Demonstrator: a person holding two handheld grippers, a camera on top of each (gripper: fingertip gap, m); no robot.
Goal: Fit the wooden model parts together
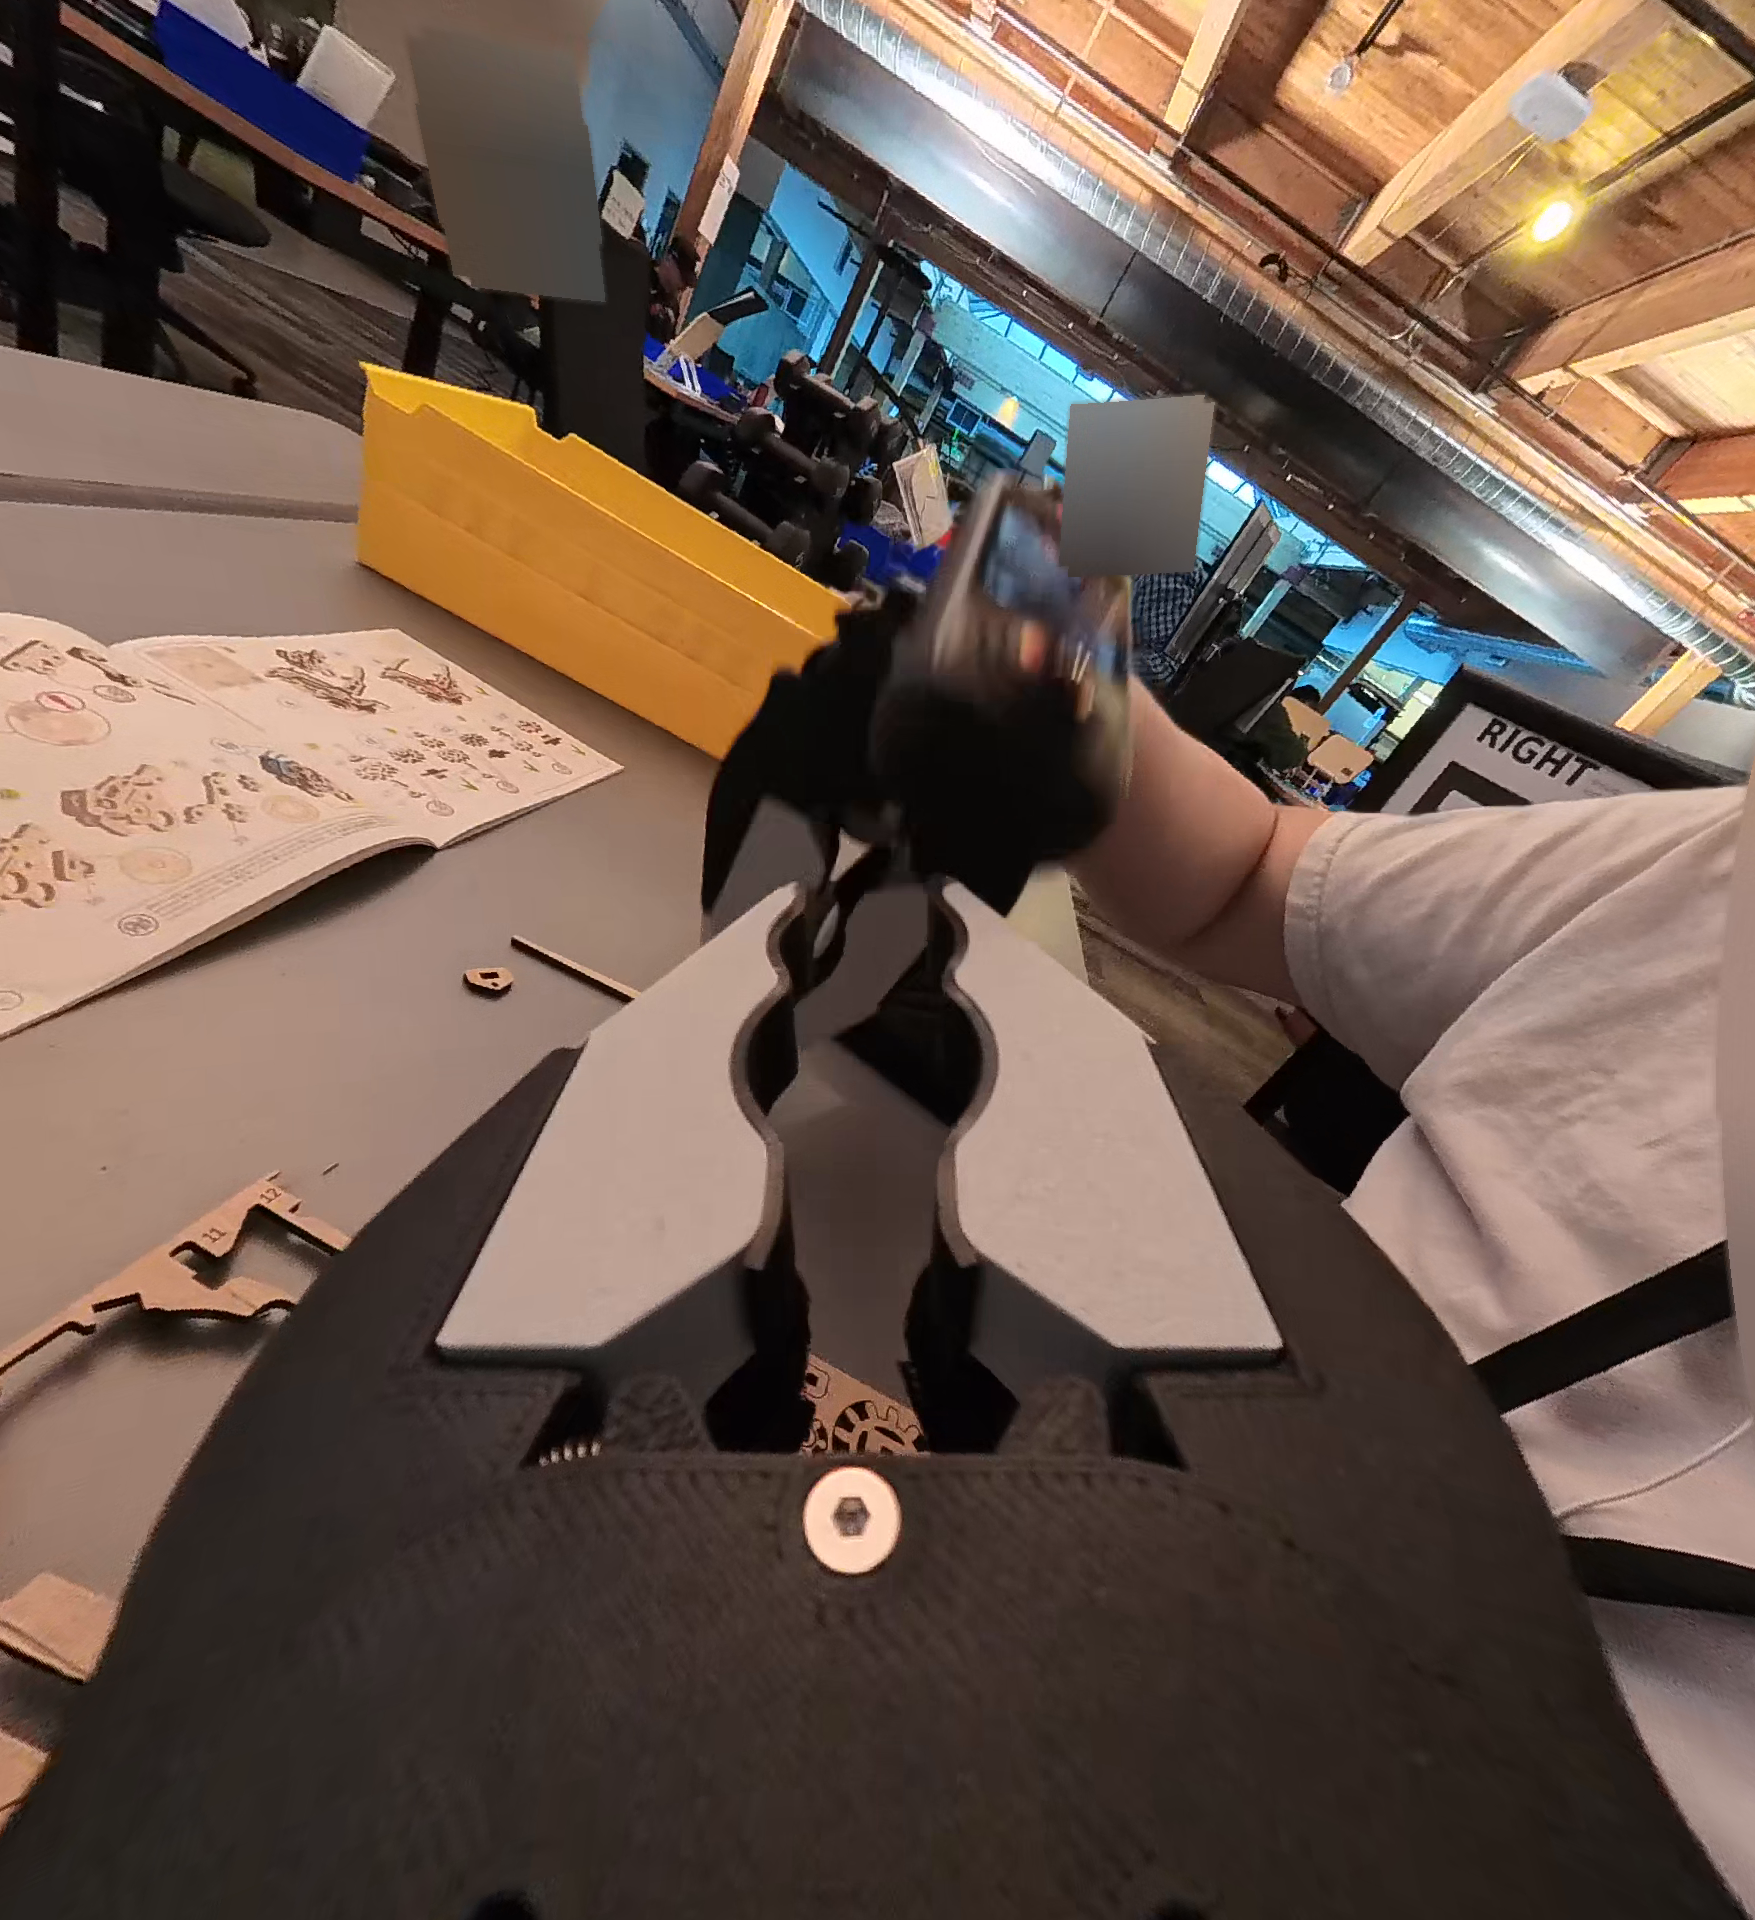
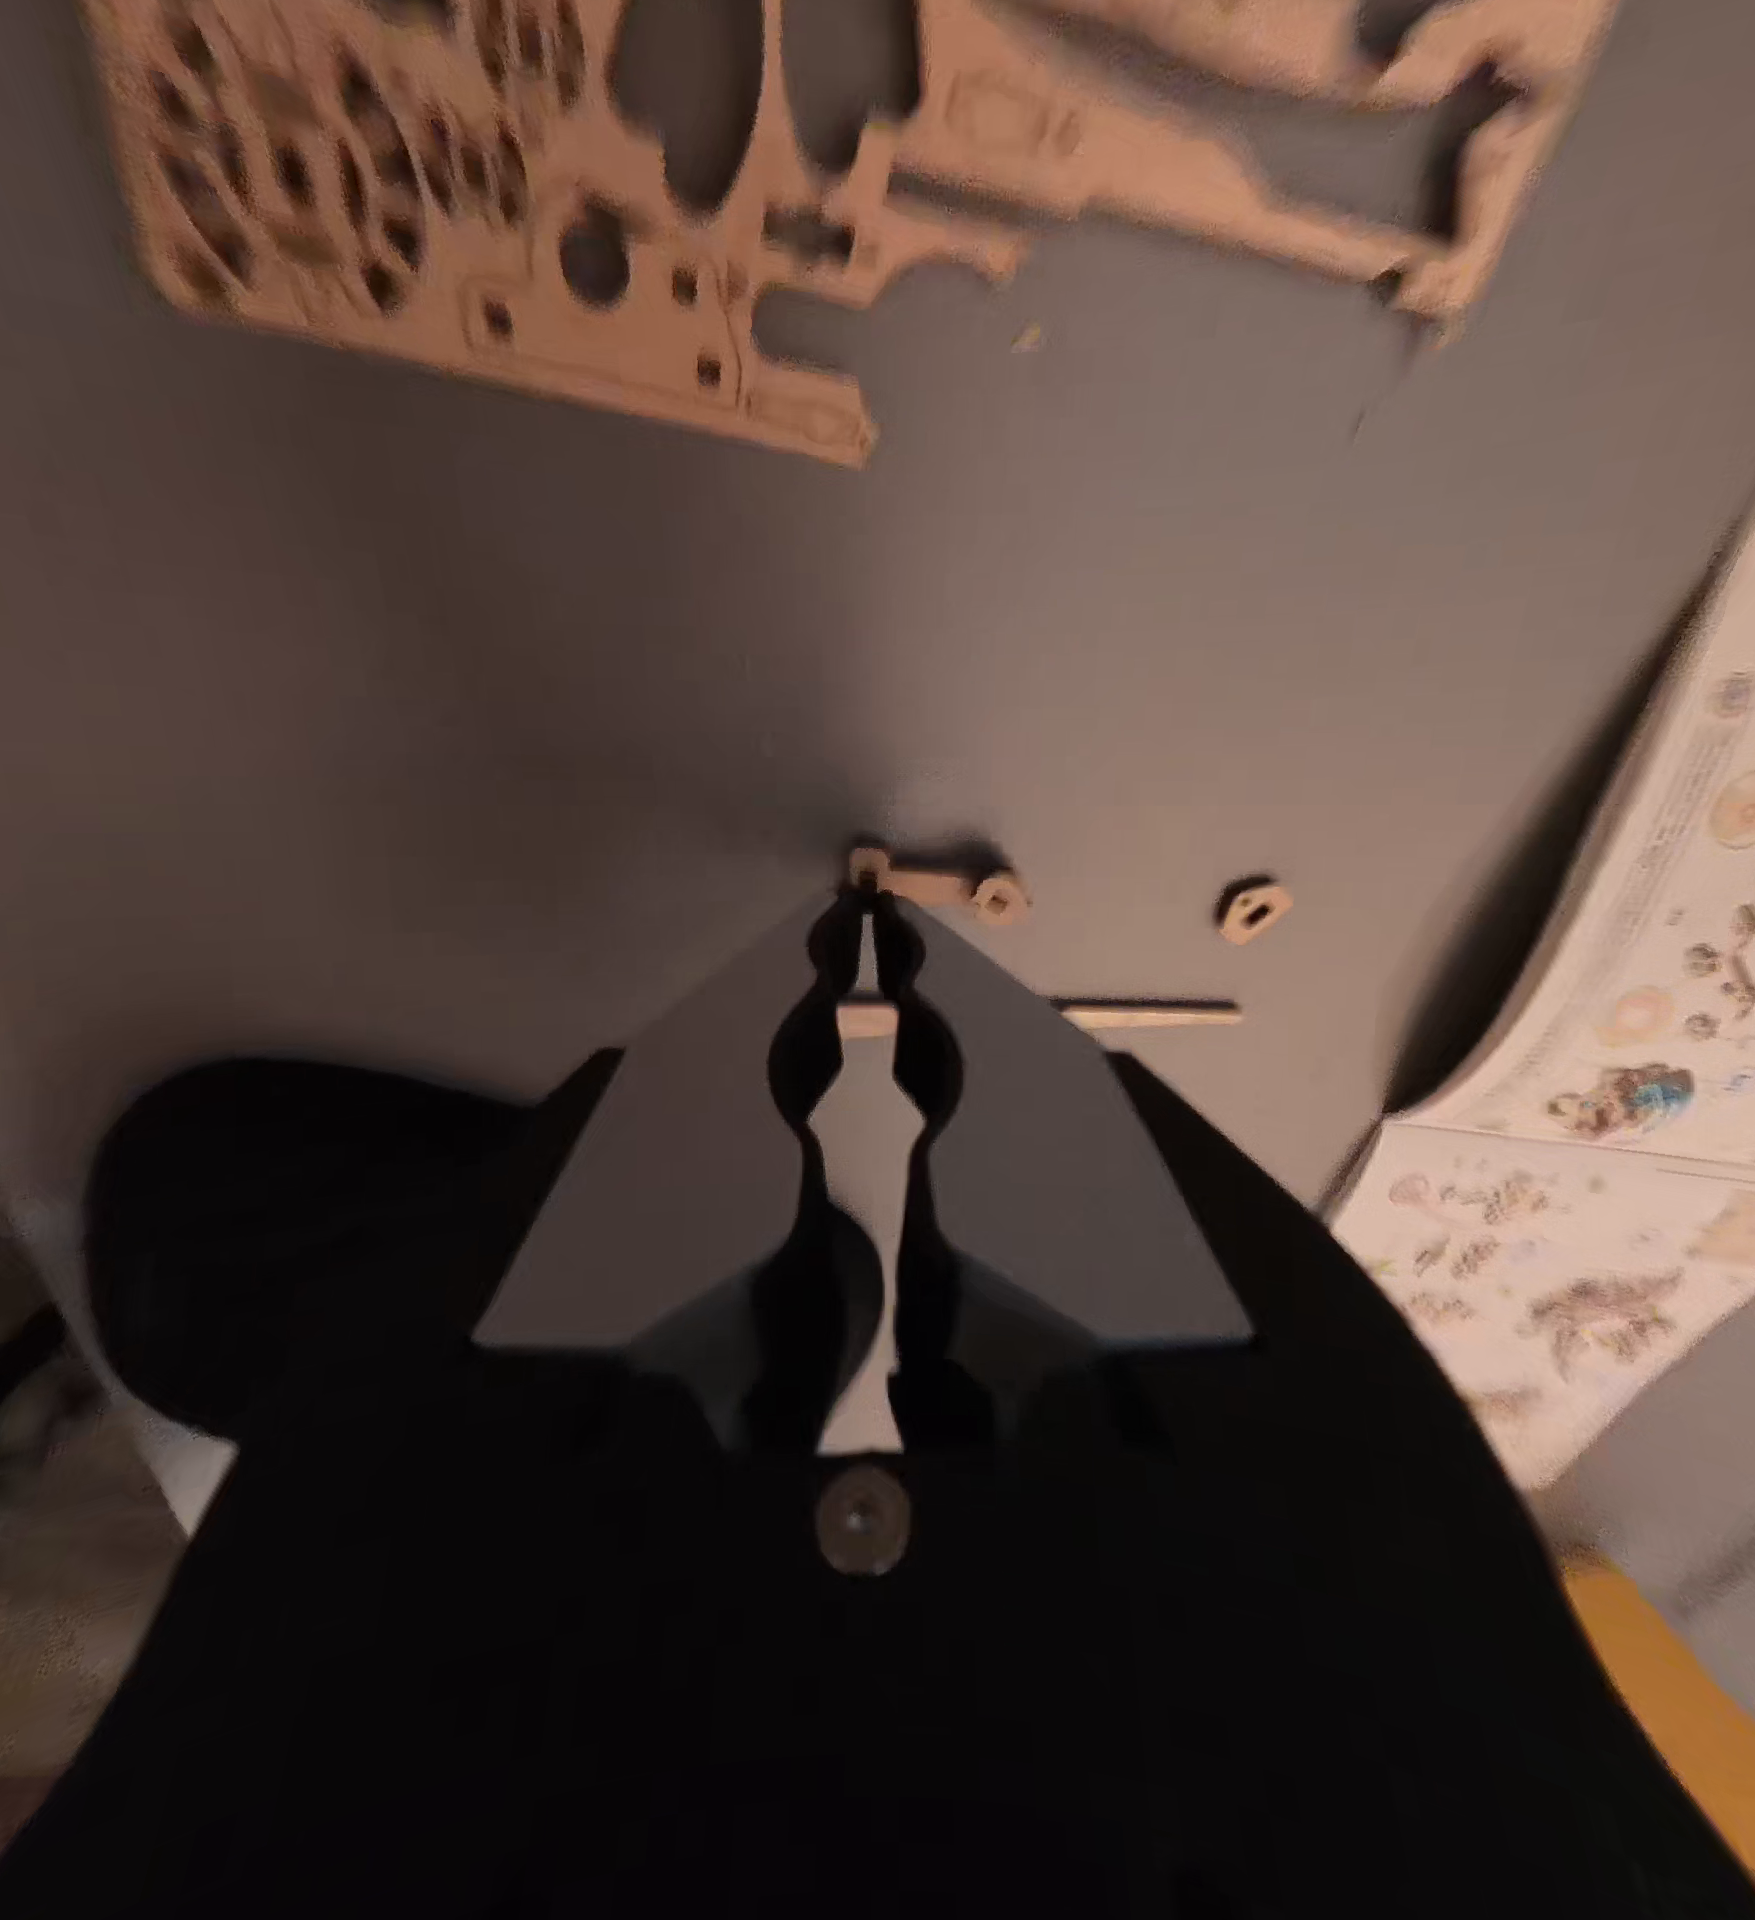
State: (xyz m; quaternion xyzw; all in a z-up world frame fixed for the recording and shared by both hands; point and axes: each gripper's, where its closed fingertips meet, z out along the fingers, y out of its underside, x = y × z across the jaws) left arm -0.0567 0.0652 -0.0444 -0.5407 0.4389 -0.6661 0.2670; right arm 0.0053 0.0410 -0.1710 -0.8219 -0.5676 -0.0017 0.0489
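Note:
My left gripper (image 1: 868, 914) is open and empty, raised above the grey table (image 1: 229, 1122). My right gripper (image 2: 868, 920) is nearly closed, its tips pinching the left end of a small wooden lever part (image 2: 956, 883) just above the table; the view is blurred. The right gripper also shows in the left wrist view (image 1: 914, 748), blurred, just beyond my left fingertips. A small wooden ring piece (image 2: 1252, 912) and a thin wooden stick (image 2: 1148, 1013) lie on the table; both also show in the left wrist view, the piece (image 1: 488, 979) beside the stick (image 1: 572, 964).
Punched-out wooden sheets lie on the table (image 2: 499, 208) (image 1: 125, 1320). An open instruction booklet (image 1: 229, 779) (image 2: 1631, 1039) lies to one side. A yellow bin (image 1: 561, 571) stands at the back. A person's arm (image 1: 1216, 873) holds the right gripper. My hands' fingertips stand some 15 cm from each other.

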